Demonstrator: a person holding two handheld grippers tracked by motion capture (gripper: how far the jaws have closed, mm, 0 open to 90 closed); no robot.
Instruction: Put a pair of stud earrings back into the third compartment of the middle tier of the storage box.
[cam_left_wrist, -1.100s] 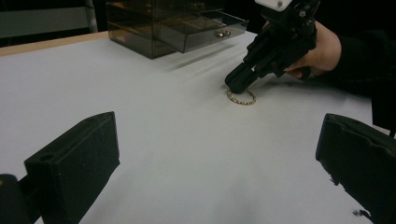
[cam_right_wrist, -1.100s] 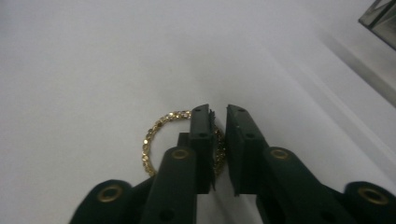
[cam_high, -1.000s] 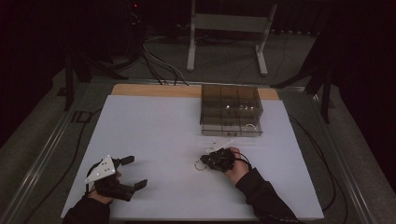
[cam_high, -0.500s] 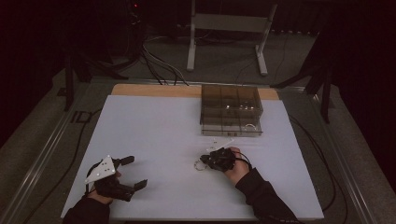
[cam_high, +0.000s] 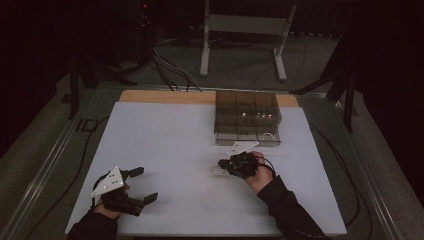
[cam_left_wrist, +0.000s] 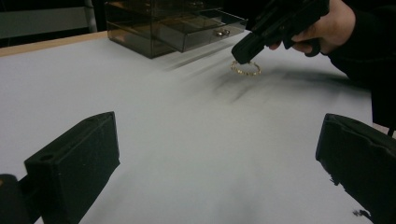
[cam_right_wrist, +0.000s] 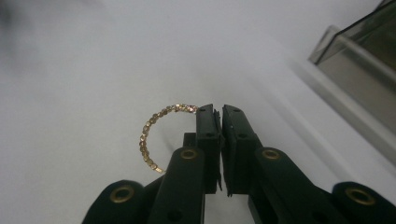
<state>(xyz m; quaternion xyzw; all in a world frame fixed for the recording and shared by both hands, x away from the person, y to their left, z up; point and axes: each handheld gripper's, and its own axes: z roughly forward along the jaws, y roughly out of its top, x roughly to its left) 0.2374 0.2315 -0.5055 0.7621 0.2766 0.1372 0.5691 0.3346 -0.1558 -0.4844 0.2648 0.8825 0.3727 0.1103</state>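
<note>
Left hand-held gripper (cam_high: 141, 185): jaws spread wide, grasping nothing; it sits on the worktop (cam_high: 165, 145) well to the left of the bracelet, near the front edge. Best left parked there, out of the way.
Bracelet (cam_right_wrist: 161, 132): a gold beaded ring, in front of the drawer box and well apart from it. In the left gripper view (cam_left_wrist: 245, 69) it looks to rest flat on the worktop or hang just above it; I cannot tell which.
Right hand-held gripper (cam_right_wrist: 221, 122): jaws clenched nearly together on one side of the bracelet's rim, the rest of the ring sticking out to its left. The grip looks thin, right at the tips.
Step in hand: judged as picking the bracelet up, probably to carry it to the drawer.
How to do it well: keep the squeeze steady, lift slowly and straight up, and watch that the ring does not swing or slip from the tips.
Drawer box (cam_high: 247, 118): smoky clear plastic, behind the bracelet, its lower drawer (cam_left_wrist: 205, 31) pulled open toward the person. Approach from above the open drawer so the ring clears its front wall.
</note>
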